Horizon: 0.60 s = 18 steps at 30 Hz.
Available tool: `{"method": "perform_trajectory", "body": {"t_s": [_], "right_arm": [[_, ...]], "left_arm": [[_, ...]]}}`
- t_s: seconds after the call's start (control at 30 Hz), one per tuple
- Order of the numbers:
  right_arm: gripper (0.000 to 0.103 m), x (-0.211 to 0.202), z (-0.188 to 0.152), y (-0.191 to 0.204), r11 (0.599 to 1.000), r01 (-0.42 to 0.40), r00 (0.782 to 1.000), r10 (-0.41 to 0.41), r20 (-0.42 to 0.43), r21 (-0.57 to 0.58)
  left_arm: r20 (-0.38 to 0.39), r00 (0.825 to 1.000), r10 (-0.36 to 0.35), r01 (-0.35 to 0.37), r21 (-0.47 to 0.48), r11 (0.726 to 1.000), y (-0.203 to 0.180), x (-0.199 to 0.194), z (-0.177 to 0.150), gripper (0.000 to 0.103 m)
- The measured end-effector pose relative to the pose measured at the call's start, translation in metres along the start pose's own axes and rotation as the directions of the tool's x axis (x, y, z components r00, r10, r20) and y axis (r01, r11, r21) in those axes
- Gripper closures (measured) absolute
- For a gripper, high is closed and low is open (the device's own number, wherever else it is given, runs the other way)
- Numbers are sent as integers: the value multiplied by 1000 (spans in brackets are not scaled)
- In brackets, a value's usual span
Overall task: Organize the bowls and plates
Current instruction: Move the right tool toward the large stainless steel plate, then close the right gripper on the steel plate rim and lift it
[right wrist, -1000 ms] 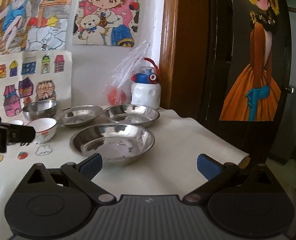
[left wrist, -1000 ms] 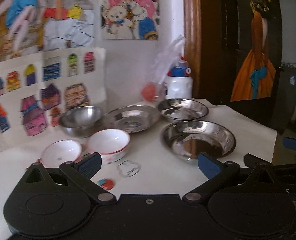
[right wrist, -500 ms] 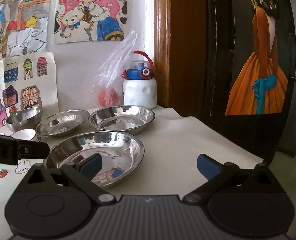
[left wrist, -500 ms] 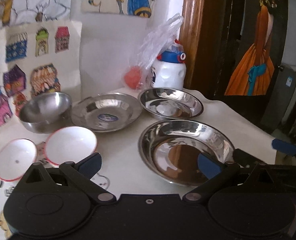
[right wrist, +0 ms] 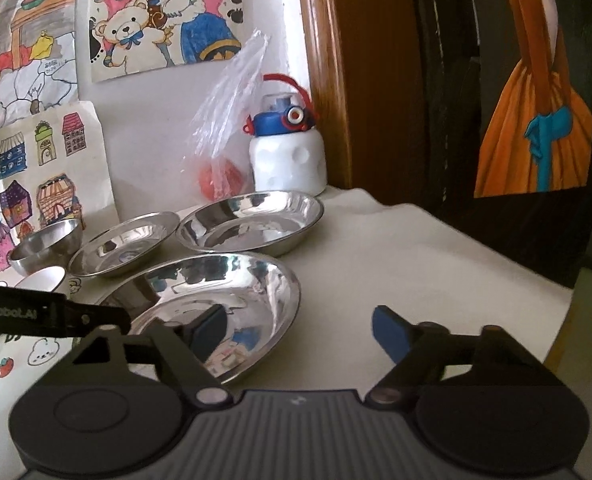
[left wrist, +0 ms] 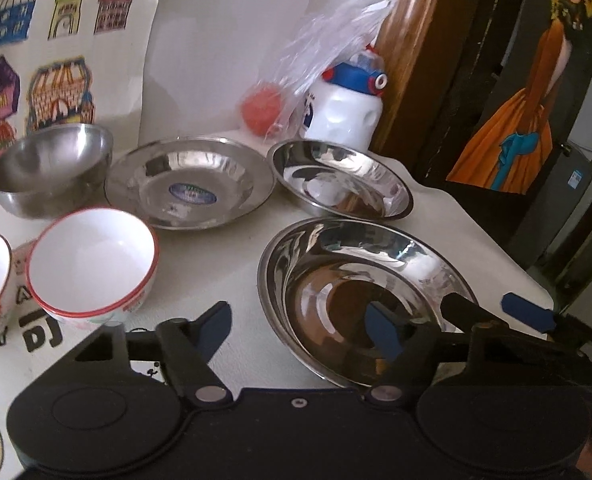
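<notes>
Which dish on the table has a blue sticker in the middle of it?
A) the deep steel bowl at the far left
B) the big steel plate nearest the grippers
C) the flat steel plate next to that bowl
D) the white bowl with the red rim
C: the blue oval sticker sits in the centre of the flat steel plate beside the deep steel bowl; the other dishes show none.

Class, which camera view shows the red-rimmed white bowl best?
The left wrist view: the red-rimmed white bowl shows whole, rim and inside. The right wrist view catches only a pale sliver of it behind the left gripper's arm.
</notes>
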State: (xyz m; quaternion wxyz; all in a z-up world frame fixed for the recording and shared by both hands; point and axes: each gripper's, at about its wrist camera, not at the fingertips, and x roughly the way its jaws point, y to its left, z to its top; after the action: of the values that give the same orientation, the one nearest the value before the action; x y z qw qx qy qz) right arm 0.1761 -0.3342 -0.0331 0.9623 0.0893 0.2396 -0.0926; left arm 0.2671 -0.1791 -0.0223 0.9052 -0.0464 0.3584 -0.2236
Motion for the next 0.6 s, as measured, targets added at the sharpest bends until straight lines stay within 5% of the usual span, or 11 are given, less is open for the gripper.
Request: {"method": "perform_trajectory", "body": {"t_s": [0.13, 0.3, 0.47, 0.6], "right_arm": [[41, 4, -2, 1, 1000, 1, 1000, -1, -16, 6], [49, 5, -3, 3, 1000, -4, 1000, 4, -23, 14], [74, 6, -3, 8, 999, -41, 999, 41, -28, 22], [75, 3, -3, 14, 1000, -12, 999, 13, -31, 25]], "left_arm": [[-11, 1000, -4, 4, -24, 1000, 5, 5, -1, 47], [1, 1000, -3, 3, -41, 999, 9, 7, 0, 53], [-13, 1000, -11, 10, -48, 999, 12, 9, 0, 80], [-14, 1000, -7, 6, -37, 999, 9, 7, -2, 82]]}}
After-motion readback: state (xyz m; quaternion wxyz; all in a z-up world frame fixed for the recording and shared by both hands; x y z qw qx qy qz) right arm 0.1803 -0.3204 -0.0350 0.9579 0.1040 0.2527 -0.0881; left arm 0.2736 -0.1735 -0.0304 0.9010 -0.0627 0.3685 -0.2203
